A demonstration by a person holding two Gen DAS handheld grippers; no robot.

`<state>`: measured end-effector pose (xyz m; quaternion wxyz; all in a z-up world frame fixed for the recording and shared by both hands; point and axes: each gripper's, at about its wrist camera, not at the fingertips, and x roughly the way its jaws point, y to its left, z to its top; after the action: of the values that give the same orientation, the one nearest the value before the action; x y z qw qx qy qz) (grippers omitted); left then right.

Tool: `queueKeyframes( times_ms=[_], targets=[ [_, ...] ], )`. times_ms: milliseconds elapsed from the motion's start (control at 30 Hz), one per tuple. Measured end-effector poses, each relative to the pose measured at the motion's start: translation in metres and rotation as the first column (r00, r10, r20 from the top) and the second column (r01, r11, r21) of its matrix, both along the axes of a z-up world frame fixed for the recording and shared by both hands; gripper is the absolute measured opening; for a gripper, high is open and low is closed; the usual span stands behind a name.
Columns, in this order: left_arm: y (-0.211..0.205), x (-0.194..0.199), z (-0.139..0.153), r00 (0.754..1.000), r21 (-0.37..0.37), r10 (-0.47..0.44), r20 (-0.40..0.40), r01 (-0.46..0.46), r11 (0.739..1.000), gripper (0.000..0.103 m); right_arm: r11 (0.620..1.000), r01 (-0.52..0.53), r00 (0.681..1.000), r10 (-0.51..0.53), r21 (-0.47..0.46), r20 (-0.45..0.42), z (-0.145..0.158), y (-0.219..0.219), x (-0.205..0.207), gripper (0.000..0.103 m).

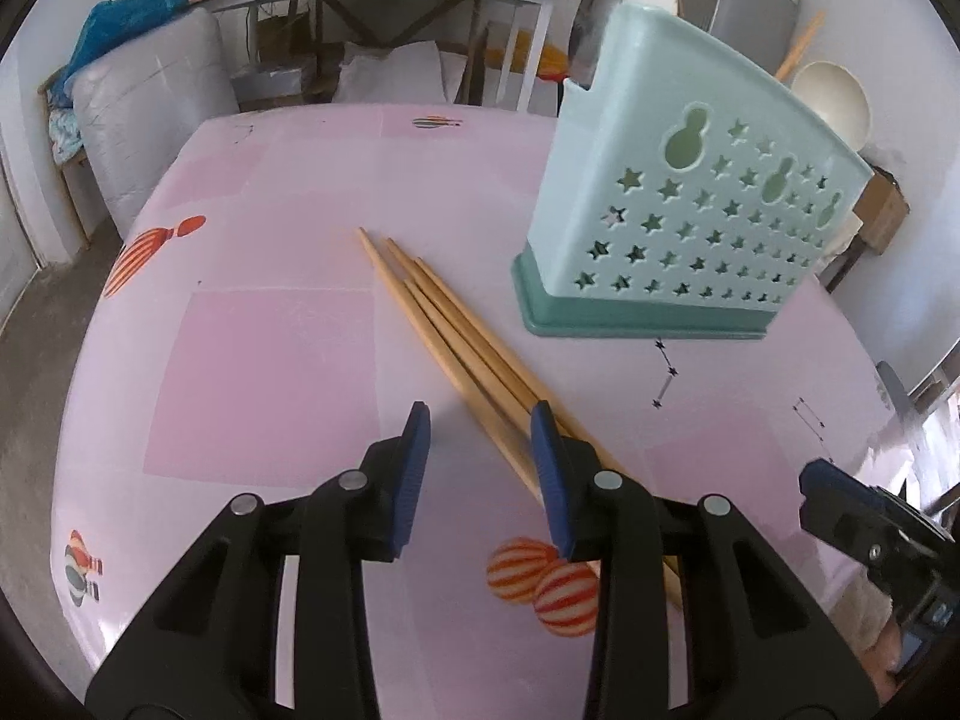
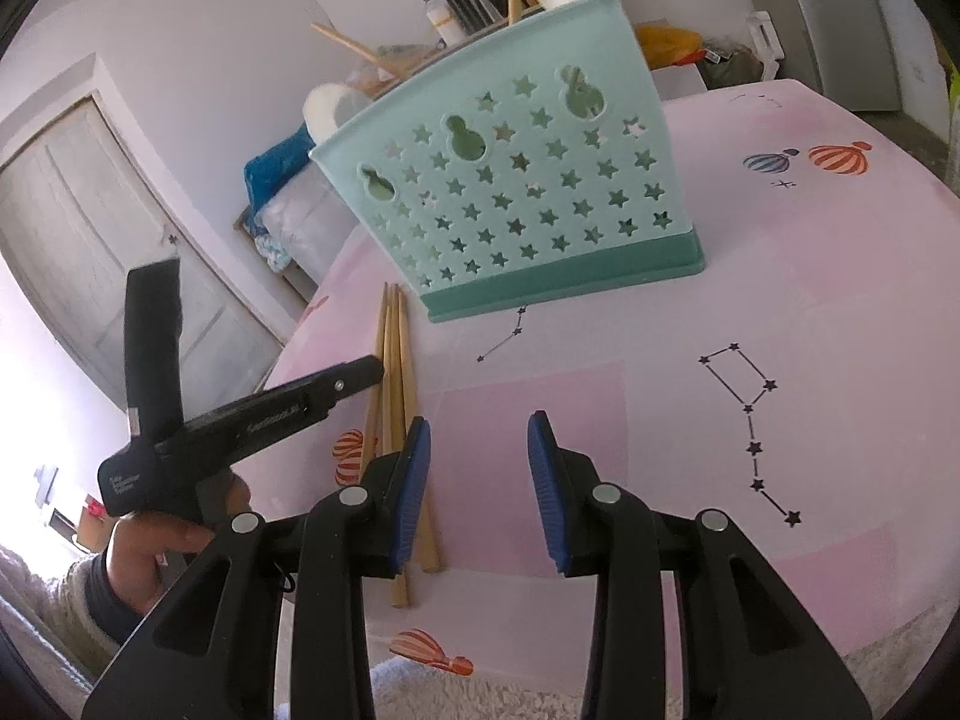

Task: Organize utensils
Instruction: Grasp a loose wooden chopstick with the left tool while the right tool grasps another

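We see our left hand-held gripper point(image 1: 480, 441) spread open low over the pink surface point(image 1: 258, 372), nothing between its blue pads point(image 1: 414, 474). The chopsticks point(image 1: 444, 324) lie flat on the surface in a loose bundle, tips pointing away from us; their thick ends pass under the right-hand pad. Whether that pad touches them we cannot tell.

Beyond the chopsticks and to their right stands the holder point(image 1: 690, 204), pale mint with star cut-outs and a darker green base, upright on the surface, near the chopsticks but apart from them. A spoon point(image 1: 591, 30) and a white ladle point(image 1: 831, 102) stick up from it.

Our right hand-held gripper point(image 2: 478, 450) is also open and empty, hovering over bare surface with the chopsticks point(image 2: 393, 372) just to its left and the holder point(image 2: 528, 192) ahead.
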<state>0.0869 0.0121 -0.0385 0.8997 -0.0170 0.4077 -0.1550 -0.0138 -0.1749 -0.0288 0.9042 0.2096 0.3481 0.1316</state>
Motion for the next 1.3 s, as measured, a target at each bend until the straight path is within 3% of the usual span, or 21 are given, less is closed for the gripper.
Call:
queueKeyframes(
  times_ms=[233, 633, 800, 1100, 1300],
  targets=[
    [-0.002, 0.001, -0.002, 0.999, 0.035, -0.015, 0.028, 0.014, 0.999, 0.035, 0.999, -0.014, 1.0, 0.013, -0.041, -0.016, -0.001, 0.011, 0.005, 0.034],
    [0.015, 0.004, 0.002, 1.0, 0.117, -0.018, 0.015, 0.016, 0.993, 0.016, 0.986, -0.115, 0.992, 0.107, -0.118, -0.07, -0.001, 0.035, 0.032, 0.032],
    [0.019, 0.011, 0.002, 1.0, 0.123, -0.012, 0.006, 0.011, 0.992, 0.007, 0.967, -0.196, 0.978, 0.18, -0.165, -0.108, -0.004, 0.054, 0.056, 0.021],
    [0.028, 0.012, 0.0, 1.0, 0.119, -0.011, -0.016, 0.013, 0.993, 0.006, 0.942, -0.253, 0.965, 0.229, -0.219, -0.131, -0.005, 0.073, 0.076, 0.008],
    [0.031, 0.003, -0.001, 0.999, 0.102, 0.007, -0.032, -0.004, 0.995, 0.005, 0.937, -0.249, 0.965, 0.218, -0.243, -0.147, -0.005, 0.072, 0.075, 0.007]
  ],
)
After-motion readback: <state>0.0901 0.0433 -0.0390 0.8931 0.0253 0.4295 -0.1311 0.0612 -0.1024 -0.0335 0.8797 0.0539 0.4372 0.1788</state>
